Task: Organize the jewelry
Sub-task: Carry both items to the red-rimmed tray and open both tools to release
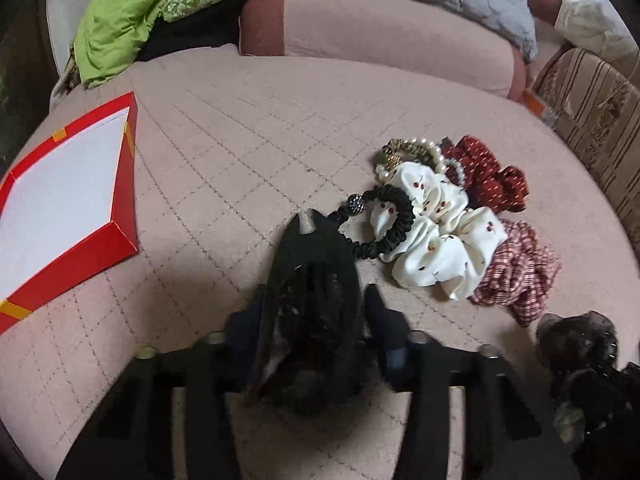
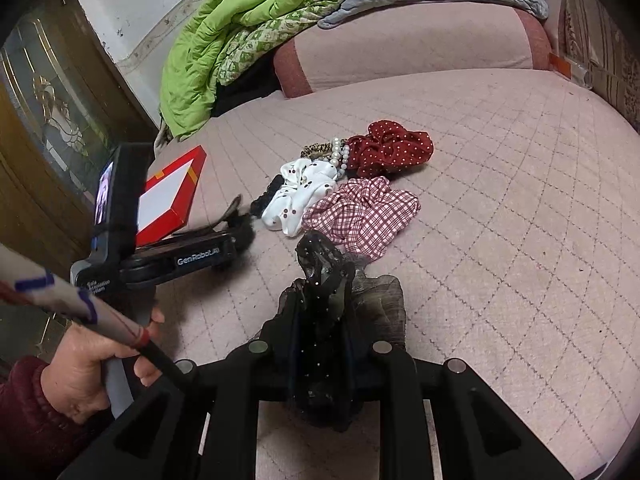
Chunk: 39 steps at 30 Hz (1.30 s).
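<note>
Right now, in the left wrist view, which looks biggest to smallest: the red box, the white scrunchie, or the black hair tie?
1. red box
2. white scrunchie
3. black hair tie

The box is nearer the camera's edge, so its size may be exaggerated.

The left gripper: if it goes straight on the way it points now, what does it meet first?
Most likely the thin black hair tie, lying just past the left gripper tips. Depth is unclear; the white scrunchie lies right behind.

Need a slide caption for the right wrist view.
Right hand-held gripper shut on sheer black scrunchie beside pink-checked fabric scrunchie on quilted pink bedspread.
</note>
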### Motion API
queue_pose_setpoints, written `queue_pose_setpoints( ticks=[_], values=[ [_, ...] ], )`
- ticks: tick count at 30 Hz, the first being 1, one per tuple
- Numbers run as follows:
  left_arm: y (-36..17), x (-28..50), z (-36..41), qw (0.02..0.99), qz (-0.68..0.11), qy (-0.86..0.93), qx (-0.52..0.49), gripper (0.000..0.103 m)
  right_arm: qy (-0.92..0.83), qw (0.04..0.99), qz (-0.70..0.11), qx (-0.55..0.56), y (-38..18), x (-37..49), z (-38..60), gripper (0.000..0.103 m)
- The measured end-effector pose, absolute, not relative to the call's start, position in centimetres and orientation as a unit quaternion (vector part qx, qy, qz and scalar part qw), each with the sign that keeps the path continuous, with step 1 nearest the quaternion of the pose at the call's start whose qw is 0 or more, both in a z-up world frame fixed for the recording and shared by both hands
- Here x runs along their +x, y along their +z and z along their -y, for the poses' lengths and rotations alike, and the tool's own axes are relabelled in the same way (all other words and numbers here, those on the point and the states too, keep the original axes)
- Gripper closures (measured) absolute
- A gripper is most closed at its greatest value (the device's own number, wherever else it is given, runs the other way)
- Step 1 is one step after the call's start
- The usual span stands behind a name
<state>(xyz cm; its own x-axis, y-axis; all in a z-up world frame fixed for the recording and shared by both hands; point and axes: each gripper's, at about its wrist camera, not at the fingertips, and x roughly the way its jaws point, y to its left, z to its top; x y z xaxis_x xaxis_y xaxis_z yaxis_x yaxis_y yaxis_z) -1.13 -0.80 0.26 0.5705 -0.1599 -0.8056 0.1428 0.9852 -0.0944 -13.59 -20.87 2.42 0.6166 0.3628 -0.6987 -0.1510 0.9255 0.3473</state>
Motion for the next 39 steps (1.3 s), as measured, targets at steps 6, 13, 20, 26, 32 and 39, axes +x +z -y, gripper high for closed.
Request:
queue_pose_setpoints(
  ticks=[6,13,20,26,32,39],
  values=[
    [1.9,-2.6,-0.5,0.896,-0.435,-0.088,-0.024,0.066,0.151,0.891,-0.409,0.127,2.7,-13.4,20.4,0.083],
    [5.2,-3.7,-3.5,0.908,-0.408,-0.09,-0.043,0.066,0.167,0.895,-0.398,0.114,3.8,-13.0,18.7,0.083],
    [8.8,-3.8,-8.8,0.919,-0.386,-0.066,-0.052,0.066,0.199,0.893,-0.391,0.099,5.6,-11.3,16.1,0.083],
    [9.8,-2.9,-15.6,0.921,-0.386,-0.025,-0.055,0.066,0.245,0.889,-0.38,0.078,8.4,-7.7,11.9,0.083],
    [9.7,-0.8,-22.0,0.918,-0.391,0.021,-0.056,0.066,0.291,0.874,-0.384,0.059,10.1,-3.4,6.7,0.083],
    [7.8,3.9,-27.1,0.909,-0.407,0.056,-0.073,0.066,0.327,0.86,-0.392,0.018,10.6,2.9,-1.6,0.083]
  ],
)
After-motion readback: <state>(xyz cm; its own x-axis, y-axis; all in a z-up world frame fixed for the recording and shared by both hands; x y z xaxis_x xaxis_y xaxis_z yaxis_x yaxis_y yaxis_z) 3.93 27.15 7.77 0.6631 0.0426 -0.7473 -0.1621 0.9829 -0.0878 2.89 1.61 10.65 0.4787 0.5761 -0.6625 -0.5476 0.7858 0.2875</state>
